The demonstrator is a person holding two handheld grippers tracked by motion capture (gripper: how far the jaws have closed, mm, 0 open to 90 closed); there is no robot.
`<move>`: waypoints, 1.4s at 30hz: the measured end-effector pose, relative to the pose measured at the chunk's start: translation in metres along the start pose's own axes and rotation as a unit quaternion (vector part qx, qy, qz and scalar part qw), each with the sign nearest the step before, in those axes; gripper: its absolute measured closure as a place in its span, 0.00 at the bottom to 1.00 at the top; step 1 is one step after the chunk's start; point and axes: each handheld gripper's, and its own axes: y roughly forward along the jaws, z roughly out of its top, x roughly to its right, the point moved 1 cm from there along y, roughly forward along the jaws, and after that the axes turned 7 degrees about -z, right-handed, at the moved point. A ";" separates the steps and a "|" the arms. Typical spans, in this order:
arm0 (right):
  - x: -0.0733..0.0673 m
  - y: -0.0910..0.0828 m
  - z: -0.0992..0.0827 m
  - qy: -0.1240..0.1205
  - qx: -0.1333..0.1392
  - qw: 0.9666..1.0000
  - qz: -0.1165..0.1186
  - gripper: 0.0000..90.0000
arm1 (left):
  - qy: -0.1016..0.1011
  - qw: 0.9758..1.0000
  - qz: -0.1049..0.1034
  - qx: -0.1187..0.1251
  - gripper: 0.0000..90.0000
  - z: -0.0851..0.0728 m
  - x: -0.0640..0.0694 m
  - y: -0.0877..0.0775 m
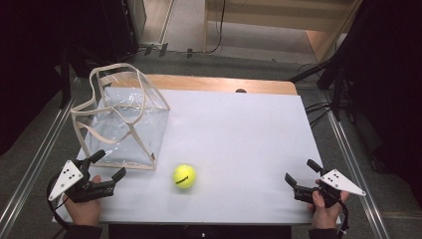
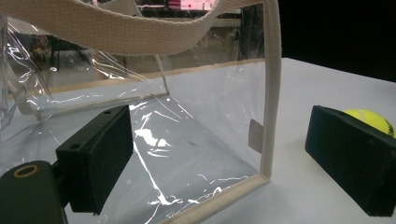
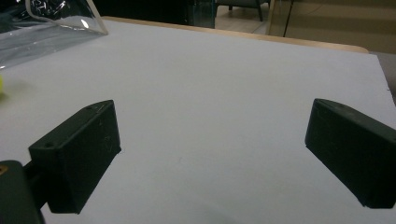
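Observation:
A clear plastic tote bag [image 1: 122, 119] with beige webbing trim and handles stands open at the table's left. A yellow tennis ball [image 1: 184, 176] lies on the white tabletop [image 1: 239, 129], just right of the bag's near corner. My left gripper [image 1: 109, 164] is open at the front left, its jaws level with the bag's near side and empty. In the left gripper view the bag's corner seam [image 2: 271, 107] stands between the spread jaws, and the ball [image 2: 373, 119] peeks out behind the right jaw. At the front right, my right gripper [image 1: 300, 172] is open and empty over bare table.
A wooden table edge [image 1: 224, 83] runs along the far side. Cables and dark stands surround the table on the floor. In the right gripper view the bag [image 3: 46, 28] sits far off at top left.

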 end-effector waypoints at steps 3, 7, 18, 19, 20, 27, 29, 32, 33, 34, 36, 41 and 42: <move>-0.002 0.000 0.003 -0.001 0.002 1.000 0.007 0.02 | 0.000 1.000 0.000 0.000 0.09 0.000 0.001 0.000; -0.007 -0.001 0.010 -0.007 0.004 1.000 0.005 0.02 | 0.001 1.000 0.000 -0.003 0.09 -0.001 0.001 0.000; -0.021 0.005 0.029 -0.026 -0.014 0.999 0.026 0.04 | 0.004 1.000 0.002 -0.007 0.09 -0.001 0.002 0.002; -0.023 0.006 0.031 -0.030 -0.017 0.999 0.031 0.04 | 0.005 1.000 0.002 -0.008 0.09 -0.001 0.002 0.002; -0.026 0.006 0.035 -0.037 -0.019 0.998 0.043 0.04 | 0.005 1.000 0.002 -0.008 0.09 -0.001 0.003 0.002; -0.038 0.012 0.045 -0.052 -0.024 0.997 0.058 0.04 | 0.004 1.000 0.001 -0.008 0.09 -0.001 0.003 0.002; -0.043 0.015 0.048 -0.062 -0.030 0.995 0.067 0.04 | 0.005 1.000 0.001 -0.008 0.09 -0.001 0.003 0.002; -0.052 0.020 0.053 -0.075 -0.038 0.993 0.081 0.04 | 0.005 1.000 0.001 -0.009 0.09 -0.001 0.003 0.002; -0.055 0.022 0.055 -0.080 -0.041 0.992 0.089 0.04 | 0.005 1.000 0.001 -0.009 0.09 -0.001 0.003 0.002; -0.057 0.024 0.057 -0.084 -0.041 0.991 0.094 0.04 | 0.005 1.000 0.001 -0.009 0.09 -0.001 0.003 0.002; -0.062 0.027 0.060 -0.091 -0.043 0.990 0.101 0.04 | 0.005 1.000 0.000 -0.008 0.09 -0.001 0.003 0.002; -0.074 0.032 0.066 -0.104 -0.047 0.987 0.112 0.04 | 0.005 1.000 0.000 -0.010 0.09 -0.001 0.003 0.002; -0.076 0.033 0.067 -0.105 -0.046 0.987 0.116 0.04 | 0.005 1.000 0.000 -0.009 0.09 -0.001 0.003 0.002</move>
